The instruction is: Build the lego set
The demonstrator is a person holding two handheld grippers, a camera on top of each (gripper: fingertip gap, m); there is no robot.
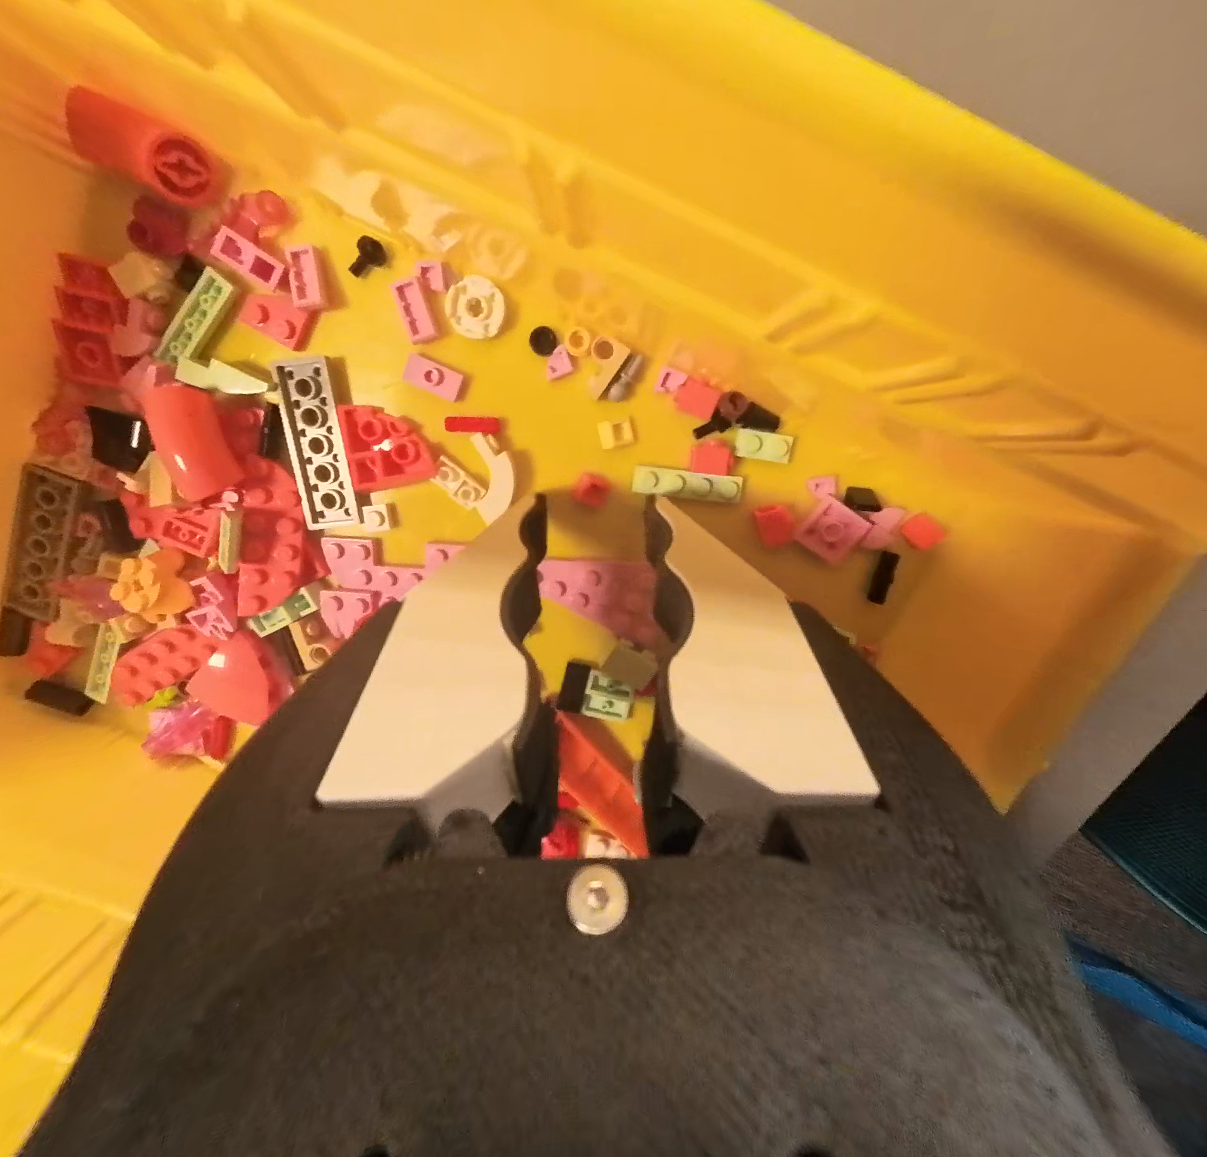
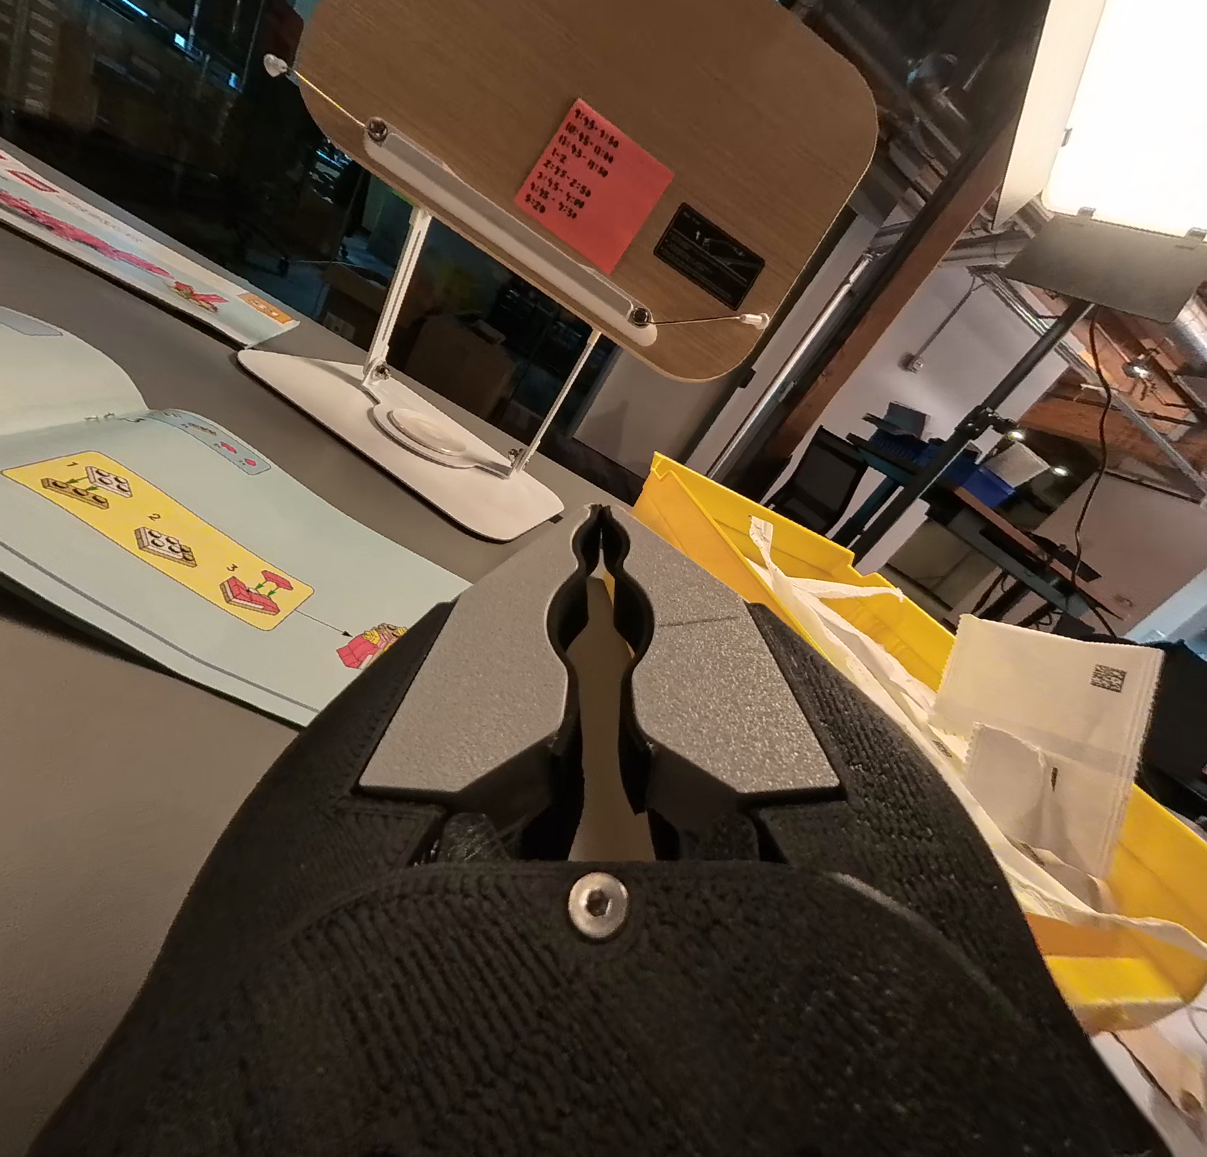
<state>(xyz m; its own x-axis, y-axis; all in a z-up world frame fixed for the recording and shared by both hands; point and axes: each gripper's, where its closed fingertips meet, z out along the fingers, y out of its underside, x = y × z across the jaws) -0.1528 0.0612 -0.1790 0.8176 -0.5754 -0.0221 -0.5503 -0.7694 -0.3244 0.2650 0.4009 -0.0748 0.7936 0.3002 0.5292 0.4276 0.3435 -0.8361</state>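
Left gripper [image 1: 595,505] hanging over the inside of a yellow bin [image 1: 718,166], fingers apart, nothing pressed between the pads. Seen through the gap, closest in: an orange sloped piece [image 1: 597,773], then a pale green plate [image 1: 611,701], then a pink plate [image 1: 594,587] on the bin floor. Just past the fingertips: a small red brick [image 1: 590,490] and a pale green strip [image 1: 687,486]. Off to the left: a grey holed plate [image 1: 315,441] at the edge of a heap of red and pink bricks [image 1: 163,505]. Right gripper [image 2: 601,513] low above a dark table [image 2: 130,799], tips together, bare. Left of it, an instruction sheet [image 2: 215,538]; right, a second yellow bin [image 2: 705,505] with white paper bags [image 2: 1019,701]; beyond, a white stand [image 2: 450,459] carrying a wooden board [image 2: 496,48] with a red note [image 2: 594,185].
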